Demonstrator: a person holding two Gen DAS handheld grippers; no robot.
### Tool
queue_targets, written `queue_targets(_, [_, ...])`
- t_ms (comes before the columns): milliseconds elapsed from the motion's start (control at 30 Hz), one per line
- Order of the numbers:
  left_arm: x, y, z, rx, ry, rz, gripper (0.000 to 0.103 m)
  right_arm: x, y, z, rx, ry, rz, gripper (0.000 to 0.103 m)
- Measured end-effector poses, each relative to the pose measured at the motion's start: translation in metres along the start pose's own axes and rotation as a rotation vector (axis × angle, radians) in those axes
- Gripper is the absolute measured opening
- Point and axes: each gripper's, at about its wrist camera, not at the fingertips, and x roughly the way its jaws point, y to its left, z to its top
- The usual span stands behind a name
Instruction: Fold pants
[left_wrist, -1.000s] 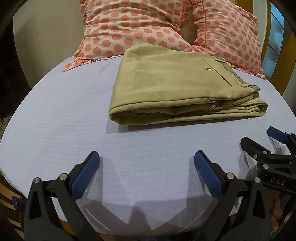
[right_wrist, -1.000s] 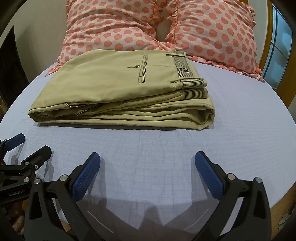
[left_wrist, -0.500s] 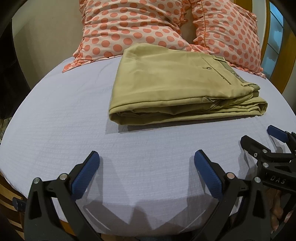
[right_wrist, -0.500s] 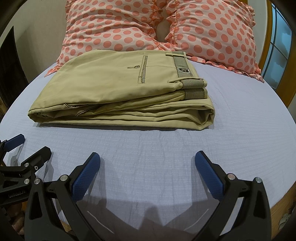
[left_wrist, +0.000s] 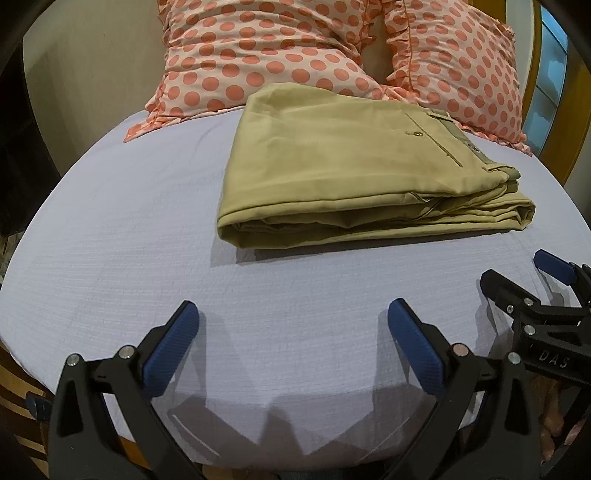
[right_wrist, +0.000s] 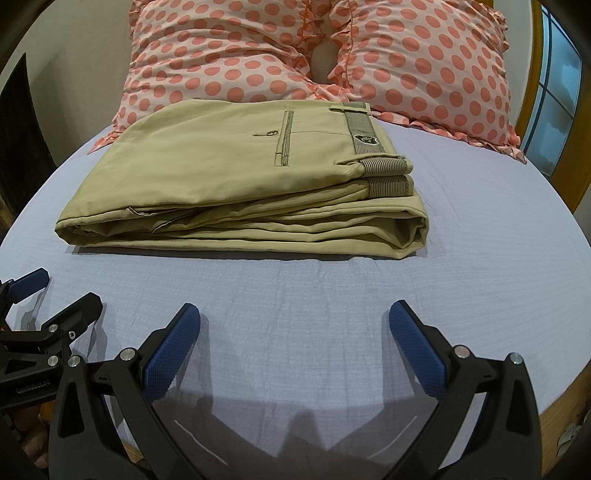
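Bed (right_wrist: 480, 240), folded pants (right_wrist: 229, 184); two pillows (right_wrist: 424, 62)

- Folded pants (right_wrist: 236, 184) on bed sheet (right_wrist: 480, 258), in front of two pillows (right_wrist: 424, 66).
- Left gripper (left_wrist: 291, 321) and right gripper (right_wrist: 295, 321) side by side, before pants, apart from them.

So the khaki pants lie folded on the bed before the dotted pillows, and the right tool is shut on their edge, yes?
Not quite. The right tool is open and holds nothing, short of the khaki pants; the right wrist view shows this. They do lie folded on the bed before the dotted pillows.
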Motion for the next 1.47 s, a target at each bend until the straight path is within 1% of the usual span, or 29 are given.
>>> queue_targets(300, [0.0014,-0.0001,0.0029,0.000,0.027,0.000,0.101,0.0006,0.0005,0.0010,0.011,0.005,-0.009,0.102])
queue_targets(667, [0.0004,-0.0008,0.0016,-0.004,0.008,0.002,0.101,0.0009,0.0010,0.0016,0.013,0.000,-0.012,0.102])
queue_targets(1467, [0.0001,-0.0002,0.0023,-0.004,0.007,0.002,0.101,0.0006,0.0015,0.0008,0.014,-0.001,-0.013,0.102])
